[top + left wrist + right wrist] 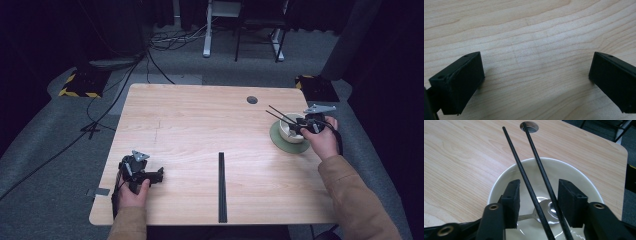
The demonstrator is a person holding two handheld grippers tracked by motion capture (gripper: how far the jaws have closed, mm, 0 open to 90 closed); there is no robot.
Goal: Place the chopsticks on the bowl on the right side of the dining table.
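Note:
A white bowl [289, 132] stands on a green plate [280, 143] at the table's right side. Two black chopsticks [280, 115] lean out of it toward the far left. Over the bowl, my right gripper [301, 126] is held by a hand in a tan sleeve. In the right gripper view both chopsticks [527, 182] run between the pads of the right gripper [539, 192], with gaps beside them, so it is open. A metal spoon [547, 209] lies in the bowl [566, 170]. My left gripper [156, 176] rests near the front left of the table, wide open [536, 77] over bare wood.
A long black strip [222, 186] lies on the wooden table [200, 125] near the front middle, pointing away from me. A round cable hole [252, 100] sits in the tabletop beyond the bowl. Cables, desk legs and yellow-black striped blocks are on the floor behind.

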